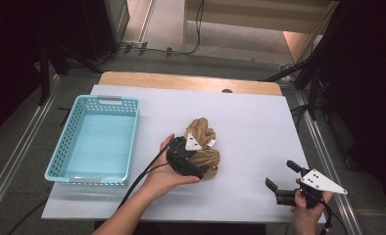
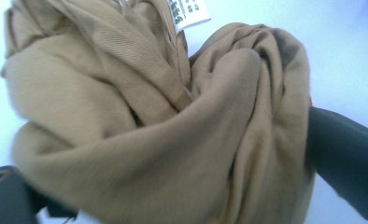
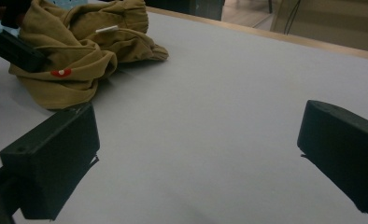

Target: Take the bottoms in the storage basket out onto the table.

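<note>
A white table (image 1: pixel 259 127) is seen across the centre of the high view. A light blue basket (image 1: pixel 95 141) is placed at the left of that frame, well apart from the other items. A crumpled tan cloth (image 1: pixel 203 142) is located at the centre of the table; a white tag (image 2: pixel 187 14) is visible at the top of the left gripper view. The left gripper (image 1: pixel 197 164) is positioned at the centre of the high view, its jaws clamped around a fold of the cloth. The right gripper (image 1: pixel 284 183) is held at the lower right, its jaws spread apart with nothing between them, well clear of the cloth.
</note>
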